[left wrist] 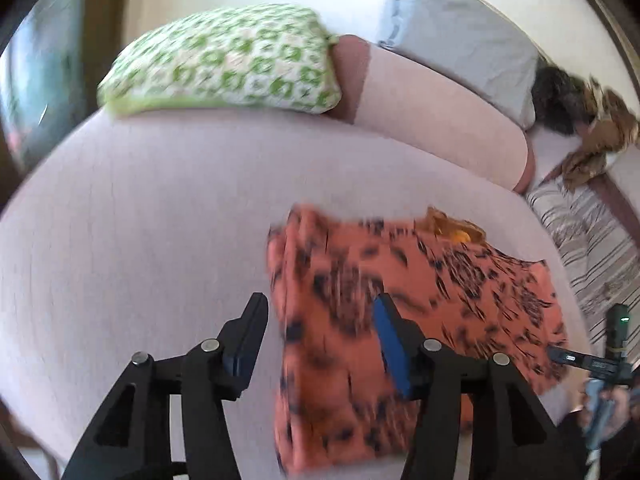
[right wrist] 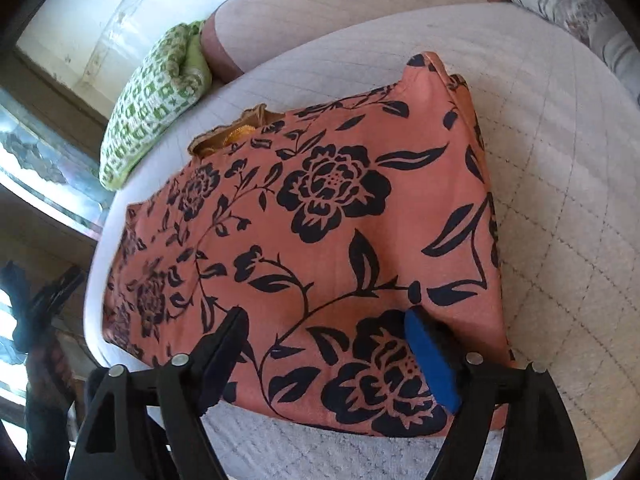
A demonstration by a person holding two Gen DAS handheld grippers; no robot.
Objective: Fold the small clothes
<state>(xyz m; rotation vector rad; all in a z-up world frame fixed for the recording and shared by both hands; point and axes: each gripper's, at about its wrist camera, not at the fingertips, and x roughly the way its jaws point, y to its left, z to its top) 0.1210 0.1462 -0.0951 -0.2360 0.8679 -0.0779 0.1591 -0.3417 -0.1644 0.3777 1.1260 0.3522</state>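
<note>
An orange garment with a black flower print (left wrist: 404,312) lies folded into a rough rectangle on a pale quilted bed (left wrist: 140,220). It fills the middle of the right wrist view (right wrist: 320,232), with a yellow trim (right wrist: 236,134) showing at its far edge. My left gripper (left wrist: 320,308) is open and empty, above the garment's left edge. My right gripper (right wrist: 324,316) is open and empty, just above the garment's near end. The right gripper also shows at the right edge of the left wrist view (left wrist: 592,364).
A green-and-white patterned pillow (left wrist: 224,64) lies at the head of the bed (right wrist: 560,200). A pink bolster (left wrist: 436,120) and a grey pillow (left wrist: 460,36) lie behind it. A striped cloth (left wrist: 592,248) and a brown crumpled cloth (left wrist: 596,140) lie at the right.
</note>
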